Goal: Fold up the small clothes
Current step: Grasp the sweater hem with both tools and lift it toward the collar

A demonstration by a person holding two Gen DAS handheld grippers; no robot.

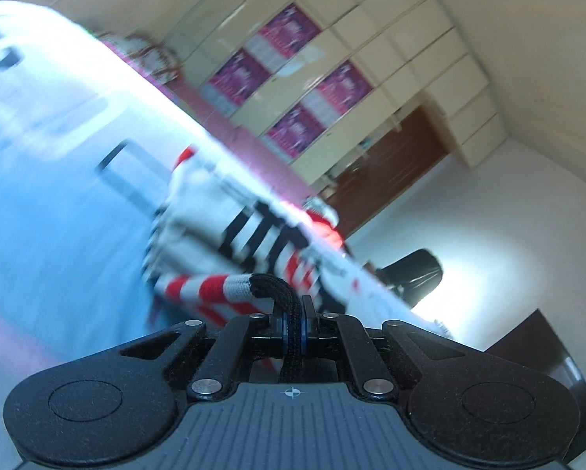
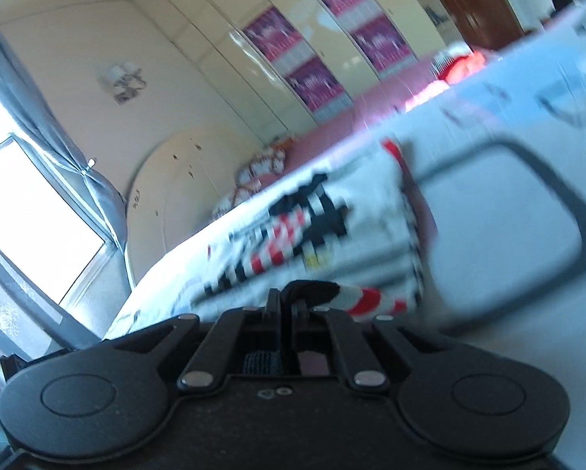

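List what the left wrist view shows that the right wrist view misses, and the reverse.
Only the left wrist view: a dark chair-like shape beyond the bed's edge. Only the right wrist view: a bright window with a grey curtain. Both: a hand-held gripper, left and right, each shut on the striped garment on the bed, with the postered wardrobe behind.

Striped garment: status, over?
Left claw shut on black cuff of striped garment. Right claw shut on the other cuff. Bedsheet underneath. Nothing obstructing.

Cream wardrobe (image 2: 230, 66) w/ magenta posters (image 1: 289, 31), grey curtain (image 2: 53, 133) by window (image 2: 30, 215), brown door (image 1: 394, 164).
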